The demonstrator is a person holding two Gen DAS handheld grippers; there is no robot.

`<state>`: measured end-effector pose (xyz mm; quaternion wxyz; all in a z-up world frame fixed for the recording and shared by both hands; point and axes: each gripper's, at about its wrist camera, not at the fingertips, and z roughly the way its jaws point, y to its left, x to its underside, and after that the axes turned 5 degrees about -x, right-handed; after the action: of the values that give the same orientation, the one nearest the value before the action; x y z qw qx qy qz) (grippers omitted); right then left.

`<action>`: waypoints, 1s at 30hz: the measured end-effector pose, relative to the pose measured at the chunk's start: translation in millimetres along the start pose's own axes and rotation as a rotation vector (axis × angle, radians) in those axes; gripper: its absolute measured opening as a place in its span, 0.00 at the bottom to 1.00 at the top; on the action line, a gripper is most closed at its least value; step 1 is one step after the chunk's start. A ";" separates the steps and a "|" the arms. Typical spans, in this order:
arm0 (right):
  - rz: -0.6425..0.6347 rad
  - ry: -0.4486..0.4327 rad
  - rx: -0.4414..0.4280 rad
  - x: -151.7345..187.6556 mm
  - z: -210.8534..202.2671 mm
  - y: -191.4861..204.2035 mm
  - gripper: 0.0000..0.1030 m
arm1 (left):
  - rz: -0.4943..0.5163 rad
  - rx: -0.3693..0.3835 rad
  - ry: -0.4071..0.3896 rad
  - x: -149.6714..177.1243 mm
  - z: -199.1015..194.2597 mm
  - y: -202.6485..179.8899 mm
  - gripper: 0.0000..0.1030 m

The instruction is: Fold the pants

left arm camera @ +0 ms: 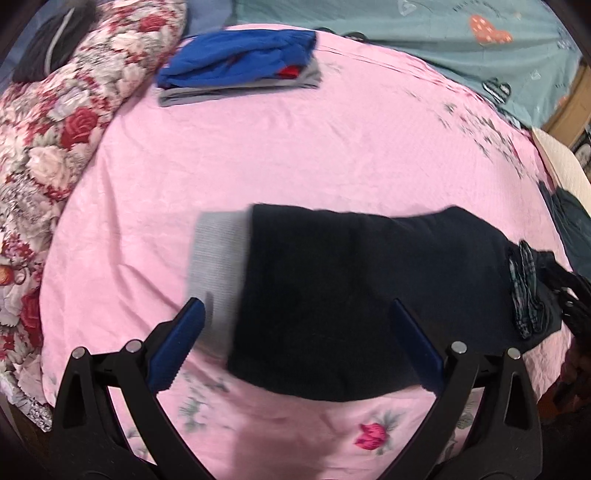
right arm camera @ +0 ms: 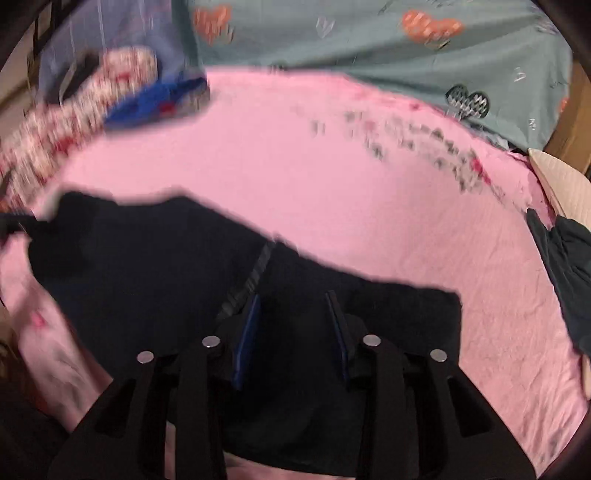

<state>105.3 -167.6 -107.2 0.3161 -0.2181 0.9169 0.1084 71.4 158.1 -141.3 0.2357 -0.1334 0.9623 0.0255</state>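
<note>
A: So, where are the pants found?

B: The dark pants point(left arm camera: 351, 295) are laid flat on the pink bedsheet point(left arm camera: 295, 155), folded into a broad block. A grey ribbed band point(left arm camera: 218, 266) is seen sticking out at one end, and a plaid-lined part point(left arm camera: 526, 291) at the other.

A: And how are the fingers set?

B: The left gripper point(left arm camera: 299, 310) is held above the pants with its blue-padded fingers point(left arm camera: 177, 350) spread wide; nothing is gripped between them. One finger is placed over the grey band's edge, the other over the dark cloth. The right gripper point(right arm camera: 293, 299) is pointed down at the dark cloth with its fingers point(right arm camera: 247, 343) parted about halfway. Cloth is seen between them, but whether the pads are pressed on it cannot be told through the blur.

A: What is seen around the pants?

B: A folded stack of blue clothing point(left arm camera: 240, 62) with a red patch, set on something grey, is placed well apart at the far side of the sheet. A rose-patterned quilt point(left arm camera: 55, 129) is bunched along the sheet's left edge. A teal cover with hearts point(left arm camera: 443, 33) is spread behind. Another dark garment point(right arm camera: 565, 273) is left at the right edge, near a pale ribbed cushion point(right arm camera: 557, 181).
</note>
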 end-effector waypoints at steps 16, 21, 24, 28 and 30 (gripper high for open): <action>-0.241 0.069 -0.323 -62.8 3.9 181.2 0.54 | -0.257 -0.033 -0.054 -26.7 3.5 154.5 0.98; -0.436 0.138 -0.437 -57.6 31.6 271.4 0.54 | -0.252 0.021 -0.070 -26.4 7.5 169.6 0.98; -0.532 0.187 -0.432 -48.5 50.3 308.7 0.54 | -0.243 0.055 -0.072 -25.3 10.5 178.6 0.98; -0.648 0.271 -0.333 -28.5 76.6 331.2 0.54 | -0.262 0.111 -0.055 -24.9 17.7 192.9 0.98; -0.693 0.270 -0.299 -21.5 75.8 330.3 0.55 | -0.275 0.144 -0.043 -24.1 21.3 198.8 0.98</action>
<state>6.0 156.1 -132.4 0.1753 -0.5703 0.7965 0.0981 48.1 357.8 -151.9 0.2663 -0.2463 0.9290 -0.0733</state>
